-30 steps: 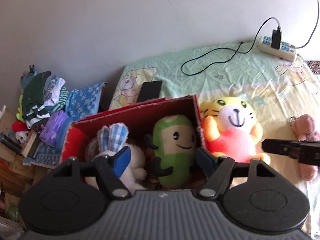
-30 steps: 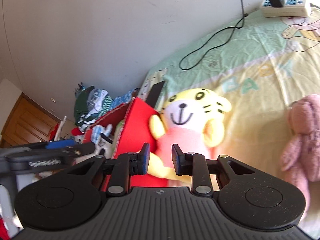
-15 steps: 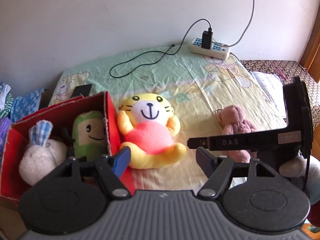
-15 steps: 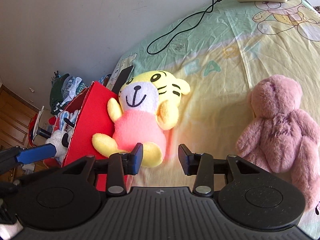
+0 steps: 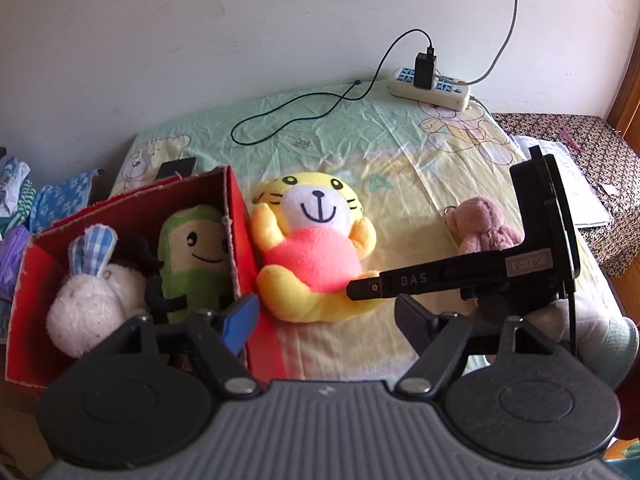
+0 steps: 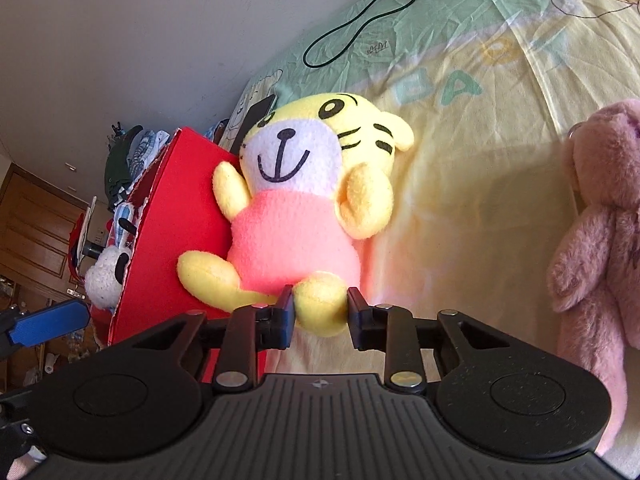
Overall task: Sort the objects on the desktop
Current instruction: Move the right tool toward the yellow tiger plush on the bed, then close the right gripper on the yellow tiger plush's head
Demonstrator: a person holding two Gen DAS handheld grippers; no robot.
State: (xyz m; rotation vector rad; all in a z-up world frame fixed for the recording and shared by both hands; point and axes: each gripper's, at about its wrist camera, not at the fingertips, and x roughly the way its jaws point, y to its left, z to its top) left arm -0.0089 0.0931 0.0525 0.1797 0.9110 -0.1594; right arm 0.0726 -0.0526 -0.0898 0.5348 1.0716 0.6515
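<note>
The tiger plush (image 6: 292,216) lies on the bedsheet (image 6: 480,160), leaning against the red box (image 6: 176,216). We note the right gripper (image 6: 320,314) has advanced; its parted jaws now bracket one yellow foot, not yet clamped. The left gripper (image 5: 326,320) hangs open. We judge a grasp imminent.

Both fisheye views are bright with daylight and bend straight lines toward dark, vignetted corners. In the right wrist view, strong sun washes out the bed sheet (image 6: 492,128) around the tiger toy (image 6: 296,216), which casts a soft pink-tinted shadow to its right. The pink bear (image 6: 600,240) smears at the frame edge. The left wrist view is evenly lit and sharp, with the wall (image 5: 200,40) slightly shaded.
</note>
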